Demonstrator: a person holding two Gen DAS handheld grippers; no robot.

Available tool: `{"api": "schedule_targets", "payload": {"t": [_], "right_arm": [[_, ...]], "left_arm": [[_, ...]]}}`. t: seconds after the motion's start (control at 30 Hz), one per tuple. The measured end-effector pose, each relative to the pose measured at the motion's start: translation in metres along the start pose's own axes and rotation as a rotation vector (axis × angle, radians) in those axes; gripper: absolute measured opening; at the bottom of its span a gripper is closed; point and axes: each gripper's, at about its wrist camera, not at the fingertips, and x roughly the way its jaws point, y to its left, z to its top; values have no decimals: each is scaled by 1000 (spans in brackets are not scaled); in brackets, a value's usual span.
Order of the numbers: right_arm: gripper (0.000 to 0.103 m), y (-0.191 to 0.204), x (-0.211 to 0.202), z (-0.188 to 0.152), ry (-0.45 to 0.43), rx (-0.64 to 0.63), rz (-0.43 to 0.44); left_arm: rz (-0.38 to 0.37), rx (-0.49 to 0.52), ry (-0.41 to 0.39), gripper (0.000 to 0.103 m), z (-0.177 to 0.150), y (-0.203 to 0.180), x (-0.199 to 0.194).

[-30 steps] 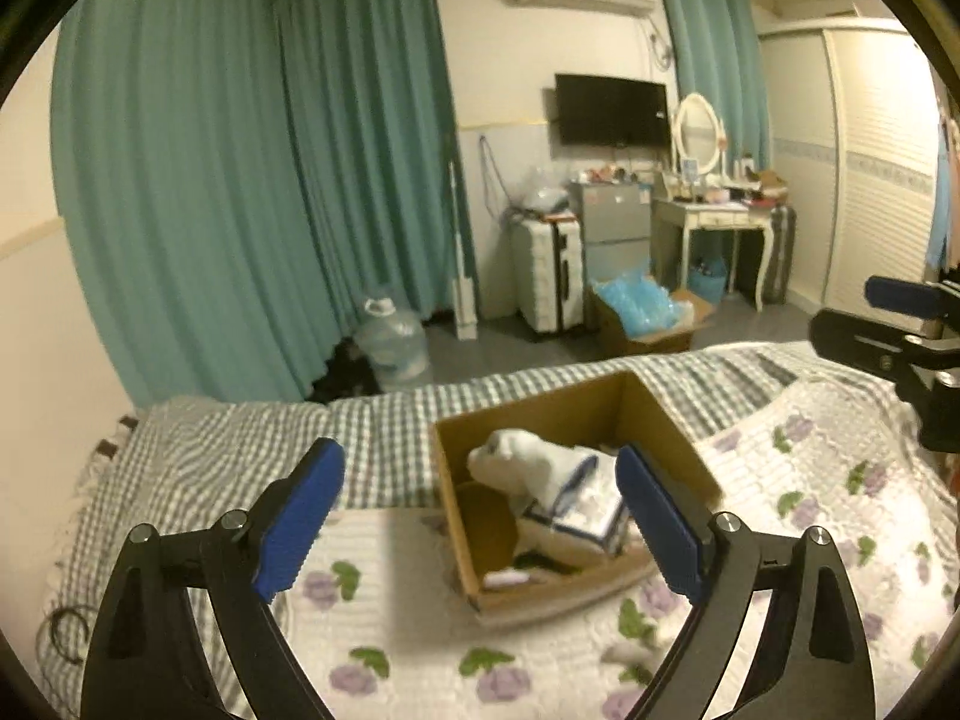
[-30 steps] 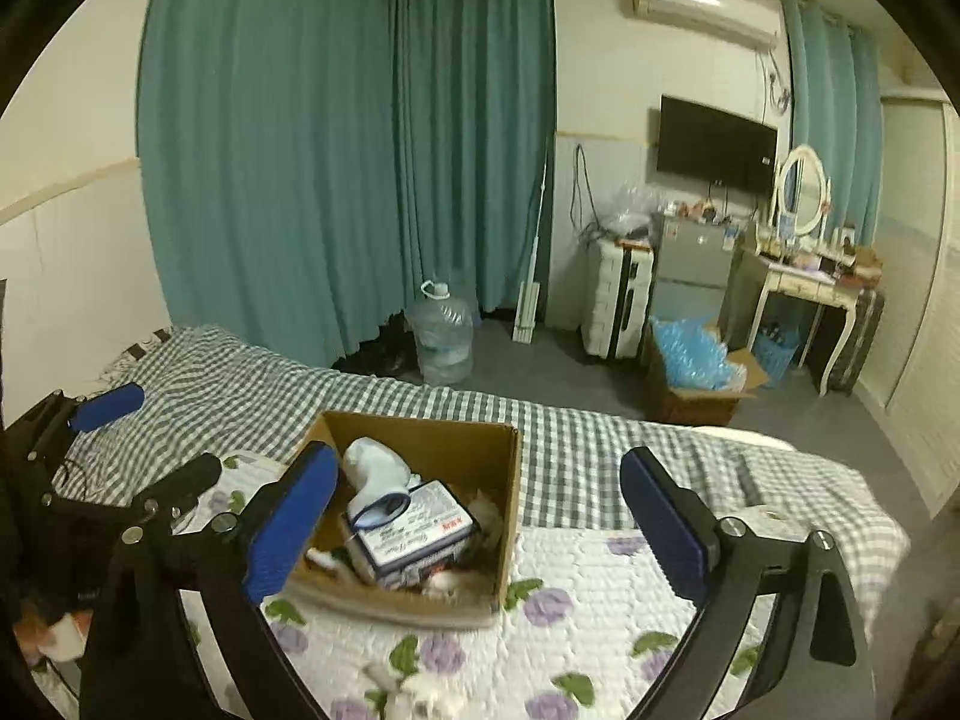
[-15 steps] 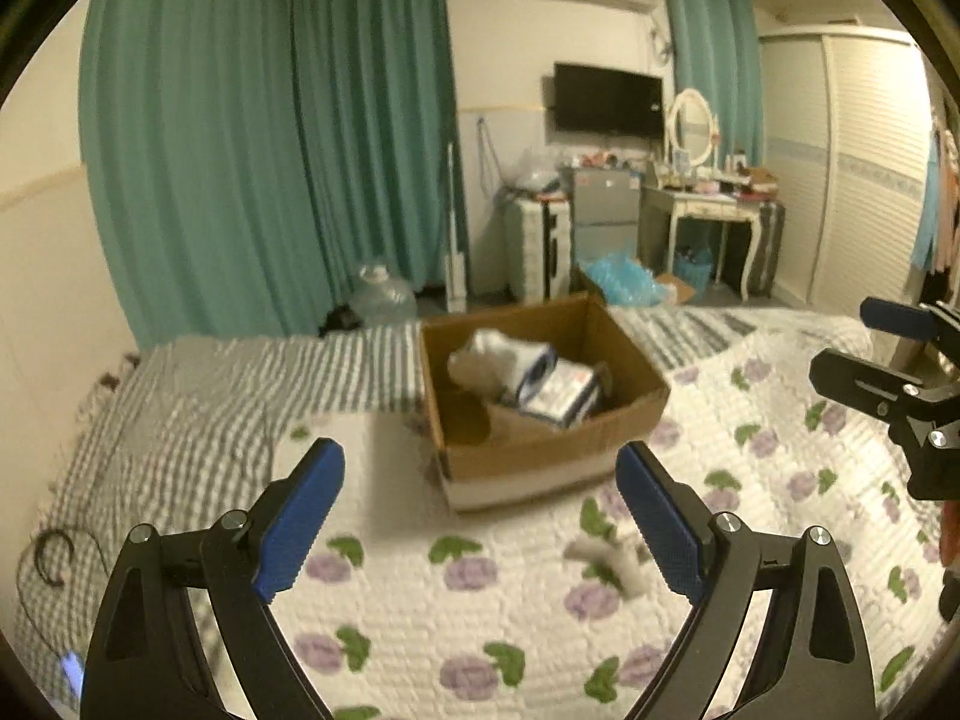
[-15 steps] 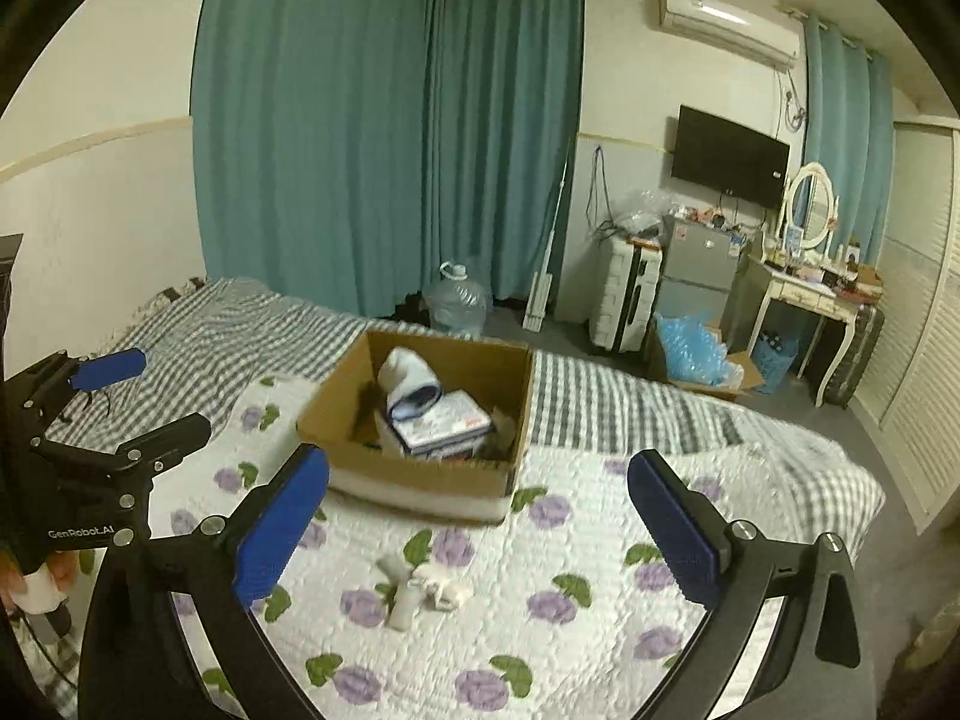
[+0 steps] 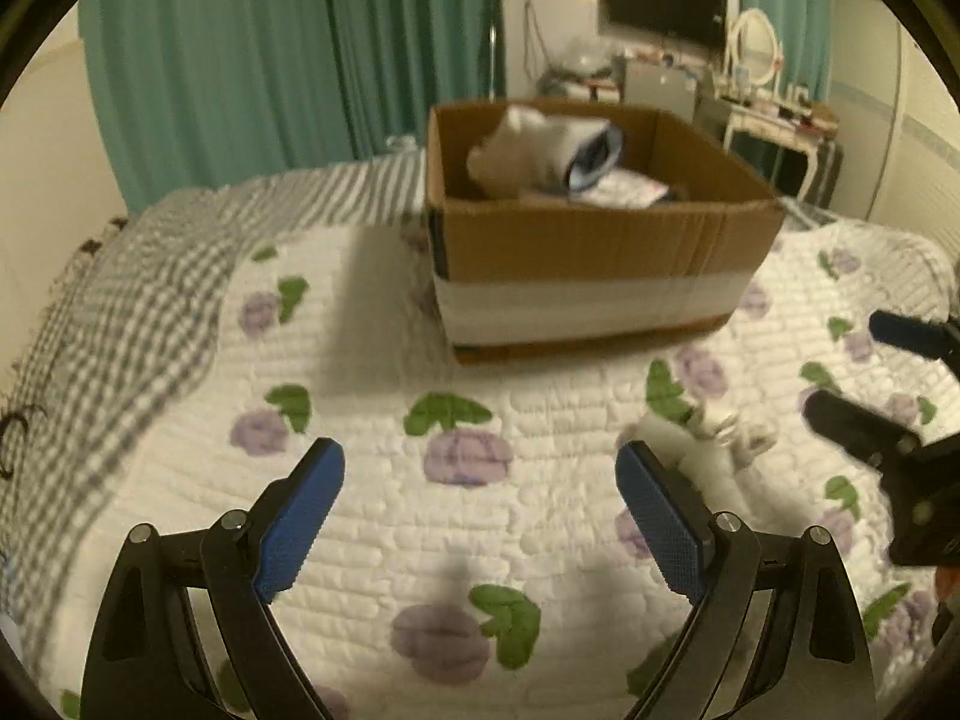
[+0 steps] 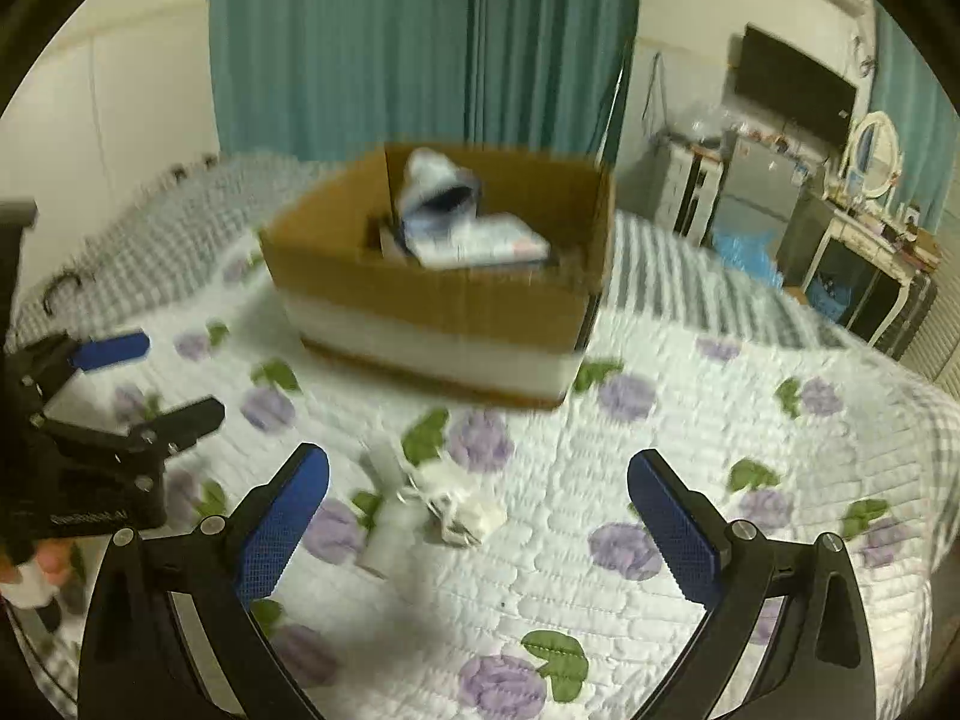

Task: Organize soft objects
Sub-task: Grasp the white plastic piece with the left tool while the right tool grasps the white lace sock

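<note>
on the far left, a grey checked blanket [image 5: 138, 300] covers the edge of the bed, giving way to a white quilt [image 5: 372, 480] printed with purple flowers and green leaves. the left gripper [image 5: 480, 516] hangs low over that quilt with its blue-padded jaws spread wide and nothing between them. ahead of it and a little to the right stands an open cardboard box [image 5: 594, 252] with a pale band around its lower half; inside it a white rolled soft item [image 5: 534, 150] leans against the back left corner, above some flat packets whose print is too blurred to read. further right on the quilt, in front of the box and well apart from it, lies a small white soft bundle [image 5: 708, 426], crumpled, just beyond the left gripper's right finger. in the right wrist view this same bundle [image 6: 432, 498] sits between the right gripper's fingers but ahead of them, untouched. the right gripper [image 6: 480, 522] is also wide open and empty, held just above the quilt. behind everything hang teal curtains [image 6: 420, 42], and at the far right stand a wall-mounted tv [image 6: 792, 90] and a white dressing table [image 6: 870, 228] with an oval mirror.
</note>
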Motion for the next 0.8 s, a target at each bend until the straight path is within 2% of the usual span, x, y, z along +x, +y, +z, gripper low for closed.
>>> {"api": "schedule_targets", "payload": {"t": [0.1, 0.17, 0.27, 0.33, 0.4, 0.47, 0.57, 0.7, 0.8], "right_arm": [[100, -6, 30, -10, 61, 8, 14], [91, -11, 48, -15, 103, 27, 50], [86, -15, 69, -20, 150, 22, 60], [83, -19, 81, -22, 183, 42, 104], [80, -22, 84, -20, 183, 58, 131], [66, -24, 86, -19, 189, 69, 153], [55, -23, 87, -20, 205, 74, 218], [53, -19, 91, -25, 252, 102, 333], [46, -21, 89, -29, 249, 136, 355]], "left_arm": [[-5, -19, 35, 93, -1, 0, 17], [-1, -29, 51, 93, 1, 0, 26], [-4, -20, 60, 93, 2, -2, 34], [-7, -14, 61, 93, 1, -3, 37], [-11, -10, 67, 93, 0, -3, 40], [-13, -7, 76, 93, -1, -4, 43], [-15, -2, 88, 93, -4, -5, 45], [-21, 1, 98, 93, -4, -9, 45], [-21, 8, 100, 93, -3, -11, 42]]}}
